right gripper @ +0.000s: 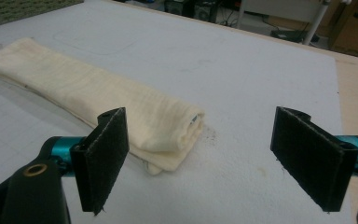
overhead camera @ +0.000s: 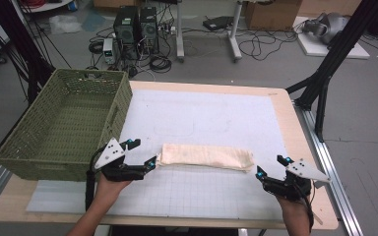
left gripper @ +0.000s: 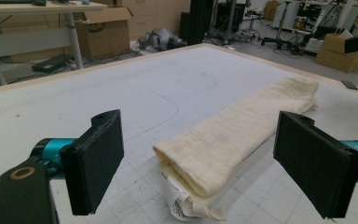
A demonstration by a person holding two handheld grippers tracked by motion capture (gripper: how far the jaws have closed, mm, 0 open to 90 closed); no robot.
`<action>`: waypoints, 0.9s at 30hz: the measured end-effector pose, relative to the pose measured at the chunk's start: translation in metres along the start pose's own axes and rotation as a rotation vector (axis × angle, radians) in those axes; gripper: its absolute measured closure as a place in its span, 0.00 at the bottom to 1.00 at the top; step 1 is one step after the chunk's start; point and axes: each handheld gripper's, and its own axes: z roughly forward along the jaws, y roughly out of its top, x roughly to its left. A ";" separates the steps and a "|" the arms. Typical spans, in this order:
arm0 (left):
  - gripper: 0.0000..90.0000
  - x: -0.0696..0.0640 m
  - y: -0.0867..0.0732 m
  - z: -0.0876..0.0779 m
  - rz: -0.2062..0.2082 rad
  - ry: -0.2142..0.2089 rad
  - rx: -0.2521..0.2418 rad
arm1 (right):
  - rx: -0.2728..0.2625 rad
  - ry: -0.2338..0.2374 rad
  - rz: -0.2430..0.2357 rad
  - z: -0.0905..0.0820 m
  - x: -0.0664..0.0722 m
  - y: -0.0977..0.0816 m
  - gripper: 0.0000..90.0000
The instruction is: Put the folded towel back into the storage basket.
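**Both jaws spread at the towel's two ends**

Jaws on both grippers stand wide apart and hold nothing. From the high view we see the towel (overhead camera: 205,156), cream and folded into a long narrow strip, lying across the white mat (overhead camera: 202,118) that covers the table (overhead camera: 295,123). Our left gripper (overhead camera: 141,154) sits at the towel's left end, its near fingertip just beside the cloth; we cannot tell whether it touches. Our right gripper (overhead camera: 270,166) sits just off the towel's right end, apart from it. A green basket (overhead camera: 64,123) stands left of the towel, at the table's left edge, its wall close behind the left gripper. Beyond the table, past the towel, computer towers (overhead camera: 135,24) and loose cables lie on the floor.

From the left gripper view we look along the towel (left gripper: 242,130) from its near end, which lies between and a little ahead of the spread left gripper (left gripper: 219,168). A small printed label (left gripper: 179,205) sticks out from under that end's folded layers. Cardboard boxes (left gripper: 107,32) stand beyond the table.

From the right gripper view the towel (right gripper: 84,88) runs away up and to the left. Its near folded end lies on the mat just ahead of the right gripper (right gripper: 205,158), closer to the left-hand pad (right gripper: 105,156) than to the other.
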 end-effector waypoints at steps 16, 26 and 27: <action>0.18 -0.005 0.009 0.003 -0.006 -0.017 0.024 | -0.001 0.005 -0.003 0.001 0.000 0.000 0.20; 0.18 -0.006 0.022 0.015 -0.013 -0.025 0.071 | 0.003 0.011 0.007 -0.001 0.000 0.001 0.21; 0.18 -0.005 0.024 0.017 -0.018 -0.023 0.072 | 0.005 0.012 0.008 0.000 0.000 0.001 0.21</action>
